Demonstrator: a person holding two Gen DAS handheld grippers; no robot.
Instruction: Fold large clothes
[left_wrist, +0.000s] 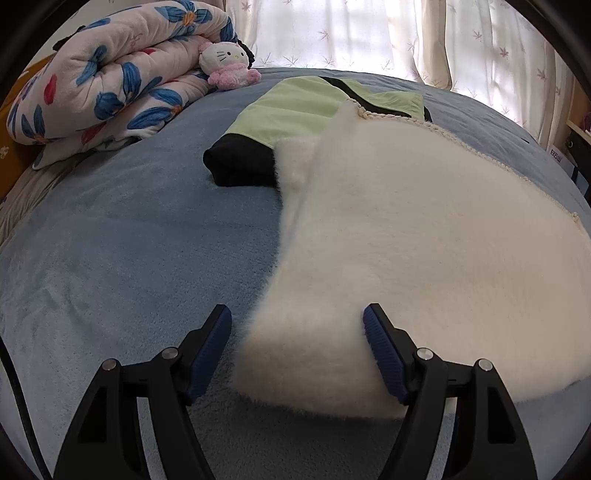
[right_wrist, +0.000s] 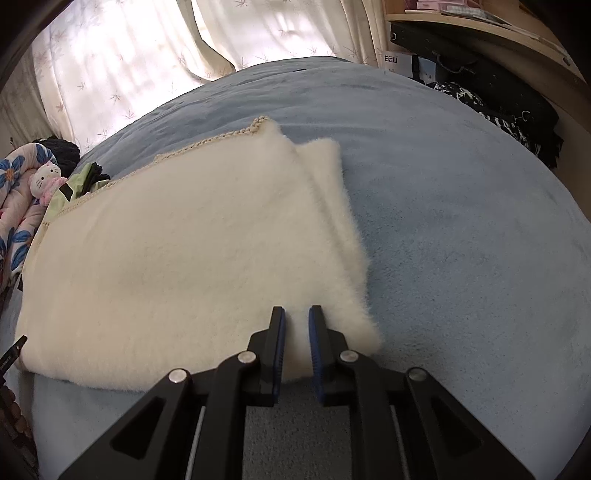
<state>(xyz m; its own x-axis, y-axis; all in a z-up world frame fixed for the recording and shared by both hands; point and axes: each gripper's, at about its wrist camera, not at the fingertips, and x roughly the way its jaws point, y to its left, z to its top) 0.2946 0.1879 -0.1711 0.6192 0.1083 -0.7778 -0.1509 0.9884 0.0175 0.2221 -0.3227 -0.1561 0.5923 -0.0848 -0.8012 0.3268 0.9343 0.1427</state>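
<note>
A fluffy white garment with a braided cream edge lies folded flat on the blue bed cover. My left gripper is open, its jaws wide apart astride the garment's near left corner. In the right wrist view the same white garment fills the middle, with a folded sleeve layer along its right side. My right gripper is narrowly closed, pinching the garment's near right edge between its blue pads.
A folded green and black garment lies behind the white one. A floral quilt and a Hello Kitty plush sit at the back left. Curtains hang behind the bed. A shelf with dark clutter stands at right.
</note>
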